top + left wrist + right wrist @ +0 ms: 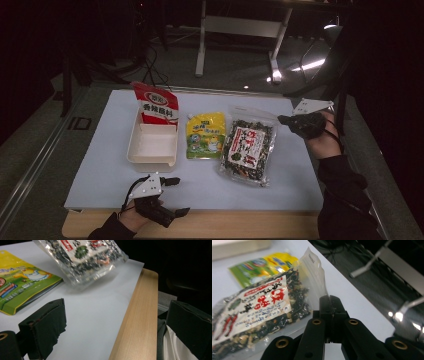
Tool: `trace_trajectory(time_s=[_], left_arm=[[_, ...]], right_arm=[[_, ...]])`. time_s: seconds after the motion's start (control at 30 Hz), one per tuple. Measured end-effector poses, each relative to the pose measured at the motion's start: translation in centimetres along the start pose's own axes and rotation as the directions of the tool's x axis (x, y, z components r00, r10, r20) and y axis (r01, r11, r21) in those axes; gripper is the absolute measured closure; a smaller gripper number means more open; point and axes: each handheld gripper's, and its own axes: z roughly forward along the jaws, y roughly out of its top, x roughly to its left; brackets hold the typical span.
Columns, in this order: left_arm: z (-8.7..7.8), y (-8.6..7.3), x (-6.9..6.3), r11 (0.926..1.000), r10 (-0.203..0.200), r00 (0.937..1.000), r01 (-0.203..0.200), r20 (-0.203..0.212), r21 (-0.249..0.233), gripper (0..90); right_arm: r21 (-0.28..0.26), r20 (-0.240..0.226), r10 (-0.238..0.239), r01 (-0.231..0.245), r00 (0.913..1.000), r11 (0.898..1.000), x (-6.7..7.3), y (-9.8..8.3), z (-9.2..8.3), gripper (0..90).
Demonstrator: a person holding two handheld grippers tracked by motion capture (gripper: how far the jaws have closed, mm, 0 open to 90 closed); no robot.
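With only the red packet (155, 106) in the tray (134, 145), the right gripper (329, 300) pinched the seaweed bag (259, 312) at its 2 o'clock corner while the left gripper (175, 196) sat wide apart.

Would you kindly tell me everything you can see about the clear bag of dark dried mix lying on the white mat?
The clear bag is a flat plastic pouch of dark flakes with pale bits, bearing a white label with red characters. Its empty top strip has a hang hole. It lies flat on the white mat, right of the yellow pouch. The right gripper, jaws together, appears to pinch the bag's top corner.
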Motion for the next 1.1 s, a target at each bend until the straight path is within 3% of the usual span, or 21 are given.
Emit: trace_trajectory(time_s=[0.07,0.2,0.47,0.63,0.97,1.1], left_arm=[[0.0,0.3,-0.1,1.0000,0.004,1.0000,-0.004,-0.003,0.002,3.5],[0.1,0.9,-0.1,0.9999,0.010,0.9998,-0.010,-0.019,0.009,3.5],[0.3,2.7,0.2,0.9998,-0.016,0.9982,0.017,-0.058,0.011,3.5],[1.0,4.5,0.3,0.9995,0.012,0.9978,-0.011,-0.064,0.031,3.5],[4.1,8.3,0.8,0.9938,0.088,0.9953,-0.085,-0.040,0.072,3.5],[5.4,9.5,1.9,0.9948,0.080,0.9967,-0.078,-0.017,0.066,3.5]], right_arm=[[-0.031,-0.029,-0.033,0.032,0.9990,0.999,1.4,0.8,-0.8,90.0],[-0.072,-0.070,-0.053,0.048,0.9961,0.996,2.8,1.1,-1.9,90.0],[-0.109,-0.115,-0.062,0.049,0.9915,0.993,4.1,0.2,-4.4,90.0],[-0.113,-0.141,-0.059,0.043,0.9882,0.993,4.6,-0.9,-5.7,90.0],[-0.116,-0.161,-0.089,0.070,0.9830,0.991,6.7,-2.0,-8.1,90.0],[-0.118,-0.160,-0.117,0.099,0.9801,0.988,7.5,-1.8,-8.7,90.0]])
